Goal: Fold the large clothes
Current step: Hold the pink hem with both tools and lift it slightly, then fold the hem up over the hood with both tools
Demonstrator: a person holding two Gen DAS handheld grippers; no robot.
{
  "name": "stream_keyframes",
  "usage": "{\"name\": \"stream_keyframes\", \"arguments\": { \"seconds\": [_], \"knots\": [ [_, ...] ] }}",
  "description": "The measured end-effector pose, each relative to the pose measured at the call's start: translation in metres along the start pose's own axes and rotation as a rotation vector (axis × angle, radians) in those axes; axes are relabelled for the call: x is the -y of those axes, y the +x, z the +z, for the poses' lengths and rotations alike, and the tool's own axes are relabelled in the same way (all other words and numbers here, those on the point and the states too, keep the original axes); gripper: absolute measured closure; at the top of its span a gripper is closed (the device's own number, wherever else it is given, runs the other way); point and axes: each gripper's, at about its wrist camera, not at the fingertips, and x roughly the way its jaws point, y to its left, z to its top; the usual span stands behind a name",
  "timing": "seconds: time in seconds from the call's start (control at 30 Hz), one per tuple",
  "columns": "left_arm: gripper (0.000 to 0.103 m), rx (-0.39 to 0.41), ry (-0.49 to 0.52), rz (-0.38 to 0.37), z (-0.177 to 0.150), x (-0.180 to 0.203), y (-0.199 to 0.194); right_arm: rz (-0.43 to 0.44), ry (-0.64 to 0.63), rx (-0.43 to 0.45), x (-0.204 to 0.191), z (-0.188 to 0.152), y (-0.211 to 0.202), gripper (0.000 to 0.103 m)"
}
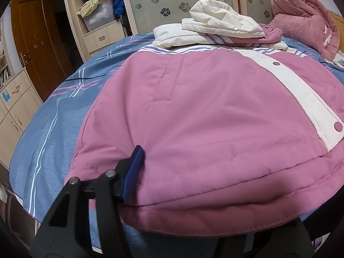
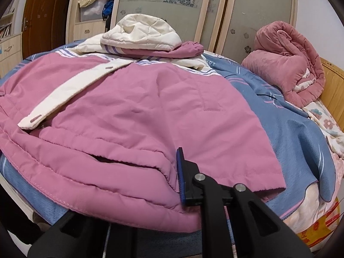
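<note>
A large pink padded jacket point(image 1: 215, 111) with a cream snap placket and cream hood point(image 1: 219, 21) lies spread on the bed, sleeves folded over its top. It also shows in the right wrist view point(image 2: 139, 111). My left gripper point(image 1: 172, 182) is at the jacket's bottom hem on its left side; one blue-padded finger point(image 1: 133, 172) lies on top of the cloth and the other is hidden under the hem. My right gripper point(image 2: 150, 178) is at the hem's right side, one blue-padded finger point(image 2: 180, 174) showing on top, the other hidden under the fabric. Both seem closed on the hem.
A blue striped bed cover point(image 1: 53, 133) lies under the jacket. A bunched pink quilt point(image 2: 288, 68) sits at the bed's far right. A wardrobe with frosted doors point(image 2: 163, 4), shelves of clothes point(image 1: 99, 6) and a brown door point(image 1: 32, 43) stand behind.
</note>
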Motion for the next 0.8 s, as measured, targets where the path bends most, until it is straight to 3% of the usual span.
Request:
{"name": "stream_keyframes", "arguments": {
  "seconds": [0.13, 0.27, 0.53, 0.8],
  "knots": [
    [0.061, -0.01, 0.005, -0.003, 0.003, -0.004, -0.005, 0.012, 0.008, 0.034, 0.001, 0.007, -0.014, 0.092],
    [0.085, -0.011, -0.007, -0.002, 0.01, -0.009, -0.01, 0.025, 0.017, 0.072, 0.003, 0.02, -0.027, 0.093],
    [0.095, -0.021, 0.001, -0.031, 0.027, -0.013, -0.02, 0.043, 0.029, 0.123, 0.007, 0.048, -0.044, 0.093],
    [0.095, 0.032, -0.001, -0.02, 0.05, -0.018, -0.039, 0.053, 0.037, 0.167, 0.014, 0.072, -0.057, 0.093]
  ]
}}
